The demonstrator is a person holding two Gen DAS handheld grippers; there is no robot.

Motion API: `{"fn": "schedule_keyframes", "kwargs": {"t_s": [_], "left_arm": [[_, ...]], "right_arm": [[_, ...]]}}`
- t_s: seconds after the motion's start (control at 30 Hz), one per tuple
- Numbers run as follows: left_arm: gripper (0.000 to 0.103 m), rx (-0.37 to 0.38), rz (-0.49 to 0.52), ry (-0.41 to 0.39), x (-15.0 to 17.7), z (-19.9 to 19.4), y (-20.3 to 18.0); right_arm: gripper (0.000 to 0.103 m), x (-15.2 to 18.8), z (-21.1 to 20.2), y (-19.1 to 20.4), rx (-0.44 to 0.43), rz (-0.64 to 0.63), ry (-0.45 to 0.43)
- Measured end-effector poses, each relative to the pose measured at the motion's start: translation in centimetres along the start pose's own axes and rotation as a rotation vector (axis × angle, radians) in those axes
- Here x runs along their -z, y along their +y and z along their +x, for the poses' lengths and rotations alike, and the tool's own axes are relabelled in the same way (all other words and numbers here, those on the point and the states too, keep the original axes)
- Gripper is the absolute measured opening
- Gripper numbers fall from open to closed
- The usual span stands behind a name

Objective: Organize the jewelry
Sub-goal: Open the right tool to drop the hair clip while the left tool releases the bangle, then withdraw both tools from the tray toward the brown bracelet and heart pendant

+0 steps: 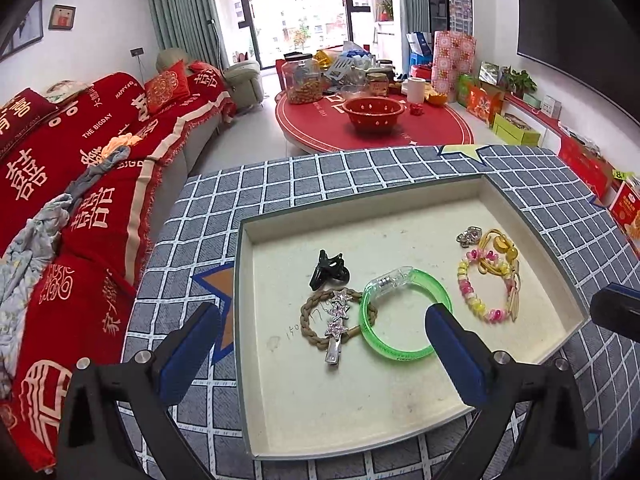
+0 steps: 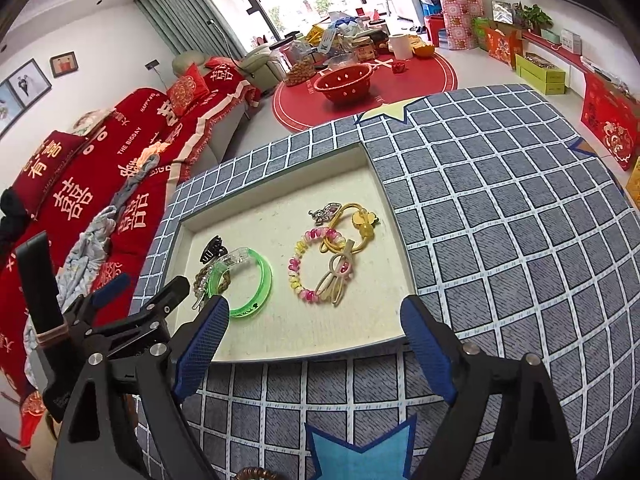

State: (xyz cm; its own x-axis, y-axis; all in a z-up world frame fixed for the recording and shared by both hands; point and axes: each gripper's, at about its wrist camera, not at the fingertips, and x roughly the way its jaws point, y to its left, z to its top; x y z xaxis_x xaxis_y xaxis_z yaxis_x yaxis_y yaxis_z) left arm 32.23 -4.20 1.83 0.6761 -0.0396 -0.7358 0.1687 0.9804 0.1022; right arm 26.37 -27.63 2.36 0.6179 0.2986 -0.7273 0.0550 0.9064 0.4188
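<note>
a red sofa cover (image 1: 92, 184) with pale lettering fills the left of the frame, crumpled grey-blue cloth (image 1: 28, 248) lying on it at the left edge. in the upper middle a round red mat (image 1: 320, 128) carries a red colander bowl (image 1: 374, 113), a clear jar of snacks (image 1: 302, 82) and a white roll (image 1: 416, 89). green curtains (image 1: 182, 12) flank the bright window (image 1: 296, 4) at top. gift boxes (image 1: 480, 98) and a potted plant (image 1: 518, 80) line the upper right.

I see the jewelry lying flat in the cream tray (image 1: 532, 344): a green bangle (image 1: 404, 316) overlapping a braided brown hair tie (image 1: 316, 320) with a star clip (image 1: 336, 320), a black claw clip (image 1: 329, 270) behind, and (well apart) a pink-yellow bead bracelet (image 1: 476, 288).
</note>
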Motion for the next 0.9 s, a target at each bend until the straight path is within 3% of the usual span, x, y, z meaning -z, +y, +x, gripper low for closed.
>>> {"fn": "schedule_keyframes", "kwargs": {"t_s": [0.1, 0.27, 0.53, 0.9], "left_arm": [[0.103, -0.012, 0.02, -0.019, 0.7, -1.1, 0.2], [0.103, 0.016, 0.021, -0.022, 2.3, -2.9, 0.6], [0.103, 0.101, -0.013, 0.0, 7.1, -6.6, 1.7], [0.103, 0.091, -0.082, 0.075, 14.0, -7.9, 3.1]], "right_arm": [[0.103, 0.5, -1.4, 0.1, 0.0, -0.013, -0.047], [0.103, 1.3, -3.2, 0.6, -0.02, -0.031, -0.109], [0.103, 4.4, -4.9, 0.3, -0.047, -0.007, -0.013], [0.103, 12.6, -4.5, 2.0, 0.032, -0.11, 0.106]]}}
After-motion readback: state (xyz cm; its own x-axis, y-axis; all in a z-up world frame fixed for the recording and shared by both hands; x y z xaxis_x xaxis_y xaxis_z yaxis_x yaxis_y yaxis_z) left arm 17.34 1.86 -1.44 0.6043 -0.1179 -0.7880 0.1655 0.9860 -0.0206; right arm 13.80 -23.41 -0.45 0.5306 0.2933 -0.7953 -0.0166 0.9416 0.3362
